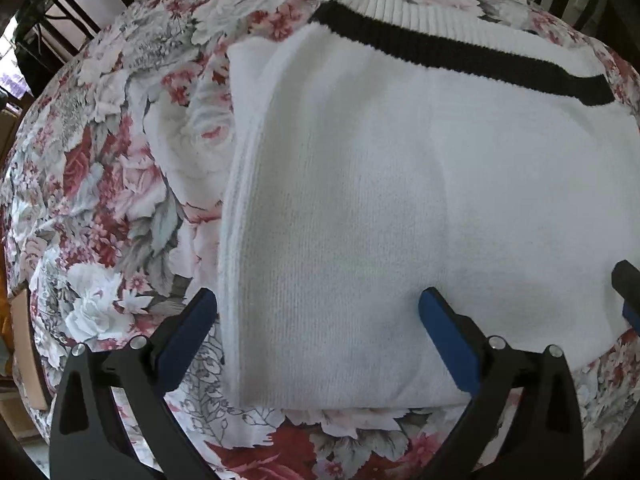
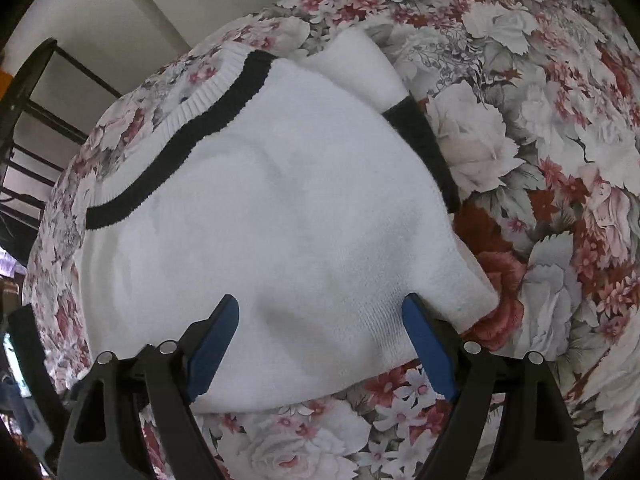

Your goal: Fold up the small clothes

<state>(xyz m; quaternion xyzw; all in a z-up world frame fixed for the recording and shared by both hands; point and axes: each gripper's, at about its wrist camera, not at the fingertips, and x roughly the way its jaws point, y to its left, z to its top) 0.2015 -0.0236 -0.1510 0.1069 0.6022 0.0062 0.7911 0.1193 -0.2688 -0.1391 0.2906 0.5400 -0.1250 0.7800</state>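
Sweater (image 1: 380, 208) lies flat on floral cloth (image 1: 100, 200), sides already tucked in. L gripper (image 1: 316, 312) and R gripper (image 2: 320, 320) both jaws apart, empty, over near hem. Next, prob: pinch hem corners, fold toward black-striped collar (image 2: 172, 140).
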